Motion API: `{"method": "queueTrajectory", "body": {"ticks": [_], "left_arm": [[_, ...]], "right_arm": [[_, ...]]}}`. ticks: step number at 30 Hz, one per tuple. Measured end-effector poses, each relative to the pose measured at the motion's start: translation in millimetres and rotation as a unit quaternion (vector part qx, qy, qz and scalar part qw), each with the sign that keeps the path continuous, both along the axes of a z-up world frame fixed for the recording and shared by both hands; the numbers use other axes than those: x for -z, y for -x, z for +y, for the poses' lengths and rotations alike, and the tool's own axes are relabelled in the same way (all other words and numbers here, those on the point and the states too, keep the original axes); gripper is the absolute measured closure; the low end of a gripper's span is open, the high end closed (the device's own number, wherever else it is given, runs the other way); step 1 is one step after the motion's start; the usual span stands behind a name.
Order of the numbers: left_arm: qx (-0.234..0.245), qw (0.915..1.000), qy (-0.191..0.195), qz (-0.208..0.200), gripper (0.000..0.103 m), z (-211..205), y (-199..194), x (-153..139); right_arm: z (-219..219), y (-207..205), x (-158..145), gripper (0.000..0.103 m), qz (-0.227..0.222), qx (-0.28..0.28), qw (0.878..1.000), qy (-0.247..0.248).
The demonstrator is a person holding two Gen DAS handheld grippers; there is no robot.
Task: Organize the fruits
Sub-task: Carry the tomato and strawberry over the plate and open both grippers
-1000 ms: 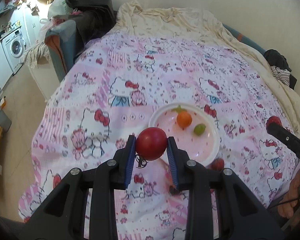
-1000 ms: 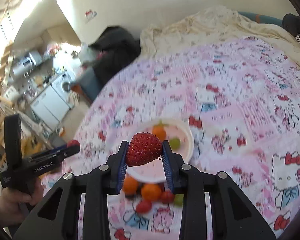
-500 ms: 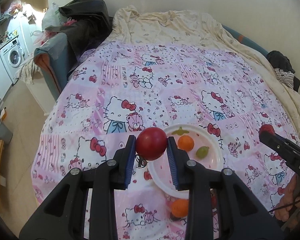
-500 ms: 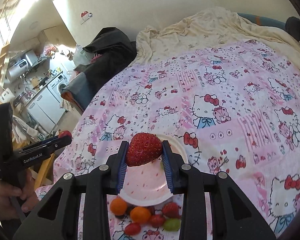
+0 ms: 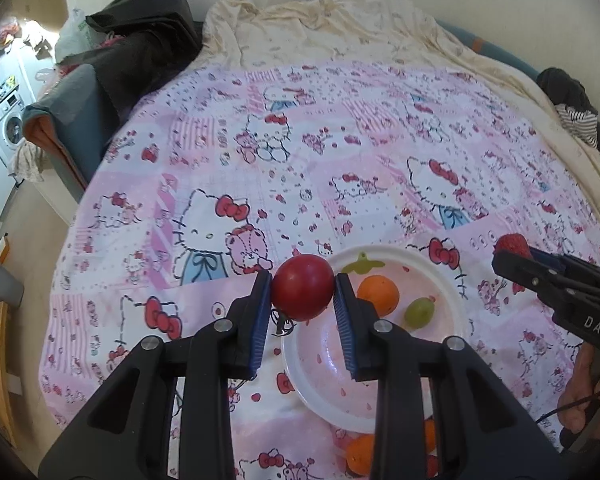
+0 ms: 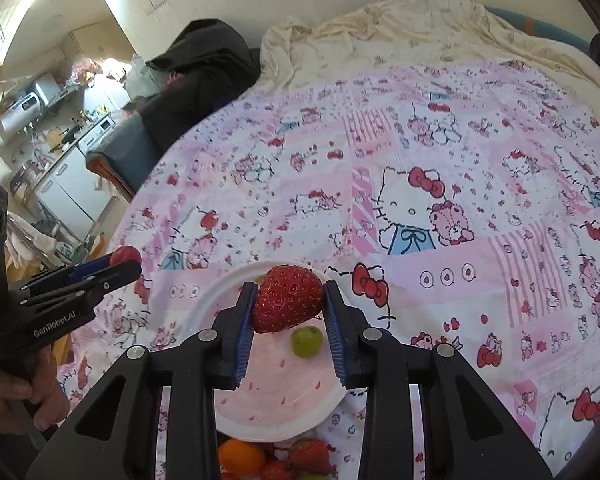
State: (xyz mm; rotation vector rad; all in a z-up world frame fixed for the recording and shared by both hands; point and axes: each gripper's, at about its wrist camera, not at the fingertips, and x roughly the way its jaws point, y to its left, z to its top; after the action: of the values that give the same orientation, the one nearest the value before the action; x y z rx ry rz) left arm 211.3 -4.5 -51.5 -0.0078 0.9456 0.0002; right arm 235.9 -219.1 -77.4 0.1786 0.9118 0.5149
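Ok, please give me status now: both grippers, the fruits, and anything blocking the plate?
Left gripper shut on red round fruit. Right gripper shut on strawberry. Plate holds orange and green grape; more fruit lies loose beside it. Nothing blocking.

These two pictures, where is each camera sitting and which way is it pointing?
Left wrist view: rides on the left gripper, looking down along its fingers at the red round fruit it clamps, over the white plate; the right gripper and a hand show at right.
Right wrist view: rides on the right gripper, looking down at its strawberry over the plate; the left gripper and a hand show at left.
Shared: the plate, green grape, patterned bedspread.
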Motion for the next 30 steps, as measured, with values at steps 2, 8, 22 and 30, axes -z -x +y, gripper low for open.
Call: {"method": "queueTrajectory", "body": {"ticks": [2, 8, 22, 30], "left_arm": [[0.001, 1.0000, -0.003, 0.005, 0.076, -0.5, -4.4, 7.1], [0.012, 0.9988, 0.010, 0.046, 0.076, -0.6, -18.8, 41.3], [0.036, 0.9949, 0.005, 0.094, 0.076, -6.9, -22.5, 84.1], [0.043, 0.9935, 0.013, 0.104, 0.076, -11.5, -22.2, 87.5]], "right_arm": [[2.4, -6.3, 7.5, 0.069, 0.008, -0.002, 1.000, 0.005], [12.3, -18.8, 29.2, 0.069, 0.033, -0.014, 0.999, 0.018], [26.4, -28.2, 77.0, 0.069, 0.126, -0.048, 0.991, 0.006], [34.6, -26.7, 83.5, 0.066, 0.129, -0.056, 0.990, 0.017]]}}
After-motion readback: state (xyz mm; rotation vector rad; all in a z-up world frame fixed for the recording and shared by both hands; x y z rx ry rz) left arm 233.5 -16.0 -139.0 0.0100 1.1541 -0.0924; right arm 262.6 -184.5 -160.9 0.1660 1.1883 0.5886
